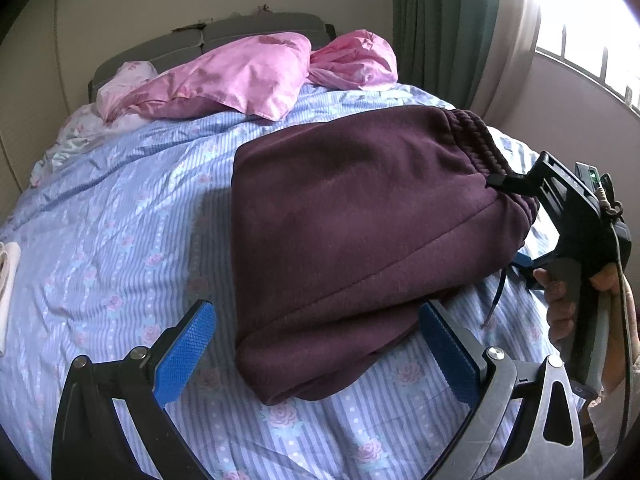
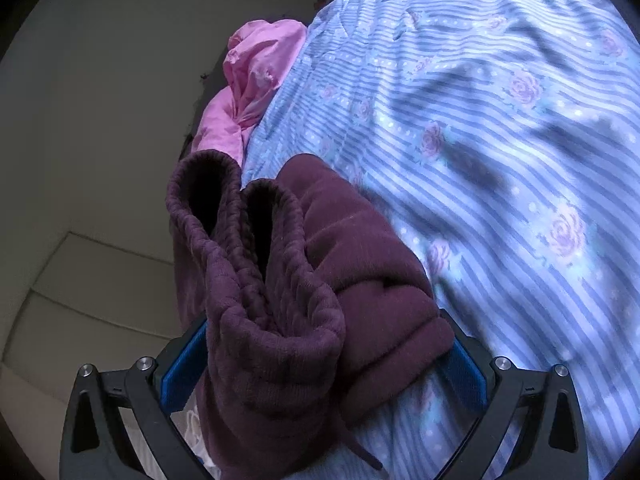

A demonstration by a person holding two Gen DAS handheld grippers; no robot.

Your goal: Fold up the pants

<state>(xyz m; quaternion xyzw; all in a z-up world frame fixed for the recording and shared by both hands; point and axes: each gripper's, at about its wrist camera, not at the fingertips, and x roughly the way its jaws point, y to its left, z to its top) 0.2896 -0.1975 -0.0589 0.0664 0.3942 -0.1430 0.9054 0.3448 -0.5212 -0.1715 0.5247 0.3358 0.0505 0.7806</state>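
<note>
Blue striped rose-print bedsheet (image 1: 120,216) under both claws. One folded maroon fleece pants bundle (image 1: 352,216) ahead of left gripper (image 1: 320,344), whose blue pads sit apart, empty. Right gripper (image 2: 320,348) clamped on ribbed waistband (image 2: 256,264). No readable writing.

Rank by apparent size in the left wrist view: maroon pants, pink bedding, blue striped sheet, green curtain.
1. blue striped sheet
2. maroon pants
3. pink bedding
4. green curtain, though it sits farther away and is partly cropped, so unsure.
</note>
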